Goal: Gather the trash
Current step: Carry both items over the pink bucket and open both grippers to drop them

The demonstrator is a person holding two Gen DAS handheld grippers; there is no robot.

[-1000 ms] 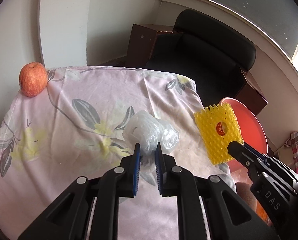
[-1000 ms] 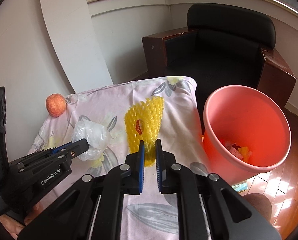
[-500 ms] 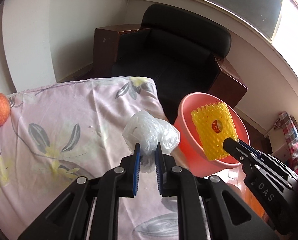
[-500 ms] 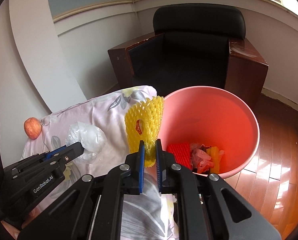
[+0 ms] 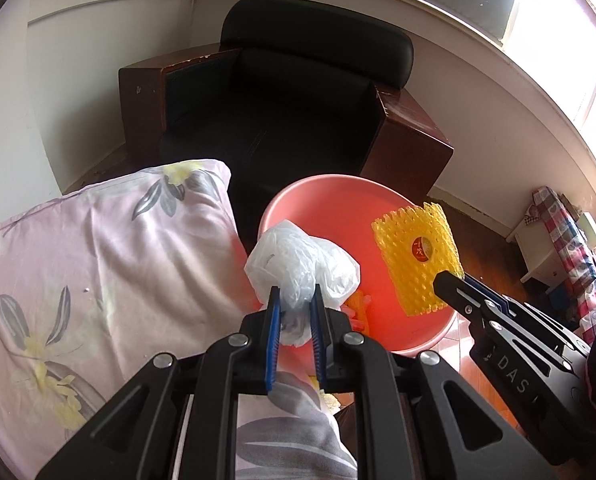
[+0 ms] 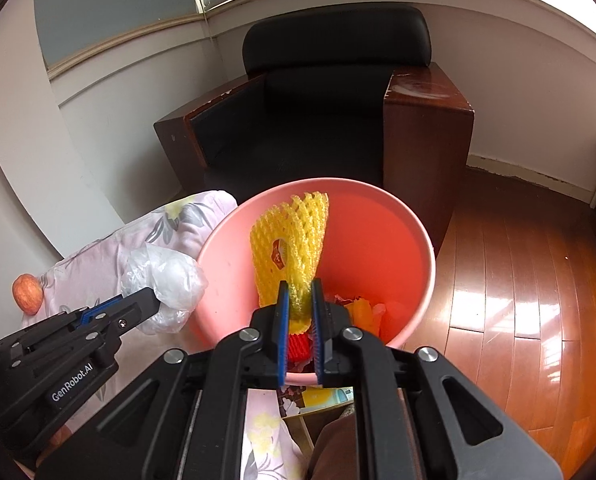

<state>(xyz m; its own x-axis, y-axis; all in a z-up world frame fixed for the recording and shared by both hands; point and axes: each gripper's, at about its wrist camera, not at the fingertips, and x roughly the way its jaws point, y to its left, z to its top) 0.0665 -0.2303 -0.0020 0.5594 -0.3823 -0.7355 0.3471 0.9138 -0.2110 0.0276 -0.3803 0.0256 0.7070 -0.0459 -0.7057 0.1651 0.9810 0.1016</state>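
Two handheld grippers carry trash to a pink bin (image 6: 414, 240) standing on a wooden floor (image 6: 518, 280) just beside a table draped in a floral cloth (image 5: 98, 260). The left gripper (image 5: 294, 312) is clenched on a crumpled clear plastic bag (image 5: 302, 264), which hangs at the bin's near left rim, partly over the opening and partly over the cloth's edge. The right gripper (image 6: 298, 304) is clamped tight on the lower end of a yellow foam fruit net (image 6: 290, 240), held upright over the bin's mouth.

Inside the bin, red, orange and pink scraps (image 6: 362, 308) already lie at the bottom, a sign that some collecting is done. Judging by the scene, these 2 pieces are 1 step from disposal: each claw has only to let go, though the bag would fall more surely if carried a little further right over the opening.

On the far left of the table an apple (image 6: 27, 294) sits on the cloth; it looks whole, and whether it counts as trash cannot be told. No other litter shows on the visible part of the cloth. A paper item (image 6: 322, 398) lies low beside the bin's near side, partly hidden. A black armchair (image 6: 330, 120) stands beyond the bin.
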